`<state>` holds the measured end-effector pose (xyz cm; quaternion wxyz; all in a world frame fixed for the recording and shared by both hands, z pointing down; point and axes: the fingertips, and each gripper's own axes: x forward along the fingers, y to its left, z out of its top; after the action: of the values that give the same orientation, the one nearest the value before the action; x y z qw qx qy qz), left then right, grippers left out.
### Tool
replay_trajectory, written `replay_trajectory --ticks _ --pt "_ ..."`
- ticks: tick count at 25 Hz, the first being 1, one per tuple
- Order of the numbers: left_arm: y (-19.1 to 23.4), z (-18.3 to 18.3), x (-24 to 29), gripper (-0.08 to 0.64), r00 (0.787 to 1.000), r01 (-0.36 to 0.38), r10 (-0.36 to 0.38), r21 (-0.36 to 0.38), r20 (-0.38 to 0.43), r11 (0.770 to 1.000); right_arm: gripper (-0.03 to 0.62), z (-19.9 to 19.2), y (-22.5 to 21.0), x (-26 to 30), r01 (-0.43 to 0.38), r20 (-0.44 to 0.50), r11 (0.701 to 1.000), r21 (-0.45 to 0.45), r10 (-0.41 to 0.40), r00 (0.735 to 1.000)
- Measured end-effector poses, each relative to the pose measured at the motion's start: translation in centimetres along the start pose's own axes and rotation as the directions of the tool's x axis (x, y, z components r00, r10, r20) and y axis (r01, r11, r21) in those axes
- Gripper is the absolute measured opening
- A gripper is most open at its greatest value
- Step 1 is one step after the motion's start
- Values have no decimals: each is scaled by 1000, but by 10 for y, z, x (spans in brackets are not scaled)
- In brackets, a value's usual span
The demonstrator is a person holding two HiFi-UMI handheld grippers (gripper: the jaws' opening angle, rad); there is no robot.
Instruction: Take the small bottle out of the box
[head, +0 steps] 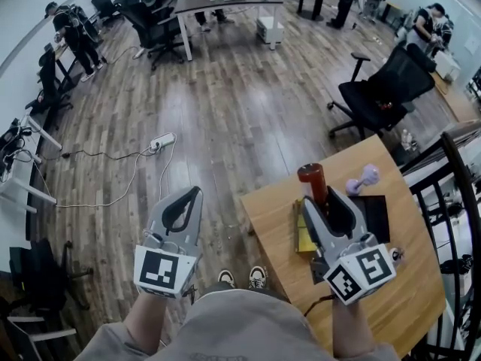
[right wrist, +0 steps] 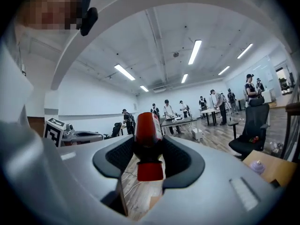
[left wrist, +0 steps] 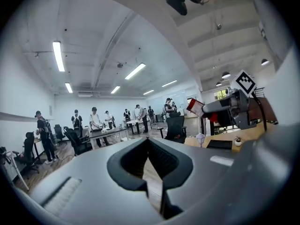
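Observation:
A small dark-red bottle [head: 313, 180] with a red cap is clamped between the jaws of my right gripper [head: 325, 201], held up above the wooden table [head: 391, 292]. In the right gripper view the bottle [right wrist: 148, 132] lies along the jaws of that gripper [right wrist: 148, 144], its cap toward the camera. Under the gripper lies a yellow box [head: 303, 237], partly hidden by it. My left gripper [head: 189, 200] hangs over the floor, left of the table, with its jaws together and nothing between them [left wrist: 149, 142].
A purple dumbbell-shaped object [head: 362, 179] and a black mat [head: 376, 215] lie on the table beyond the box. A black office chair [head: 379, 96] stands behind the table, and a black metal frame [head: 458, 201] to its right. A power strip [head: 161, 141] and cables lie on the floor.

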<state>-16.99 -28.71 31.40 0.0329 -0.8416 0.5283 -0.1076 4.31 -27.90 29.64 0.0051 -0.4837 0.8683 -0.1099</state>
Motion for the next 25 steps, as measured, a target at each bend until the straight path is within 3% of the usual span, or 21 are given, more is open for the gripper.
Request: replay_trajectory --ticks 5,12,19,25 --pt "15 32 -18 0 998 -12 12 3 65 1000 204 39 35 -4 -36 91 998 -54 41 995" --pt "35 66 -48 0 990 -48 43 30 132 998 204 79 65 -14 -27 209 993 -114 50 977" --pt "45 72 -66 0 986 -77 70 38 151 996 204 91 86 -21 -28 265 983 -181 76 961" --pt "45 70 -73 0 987 -90 85 25 136 996 204 88 91 -17 -51 243 978 -202 100 965"
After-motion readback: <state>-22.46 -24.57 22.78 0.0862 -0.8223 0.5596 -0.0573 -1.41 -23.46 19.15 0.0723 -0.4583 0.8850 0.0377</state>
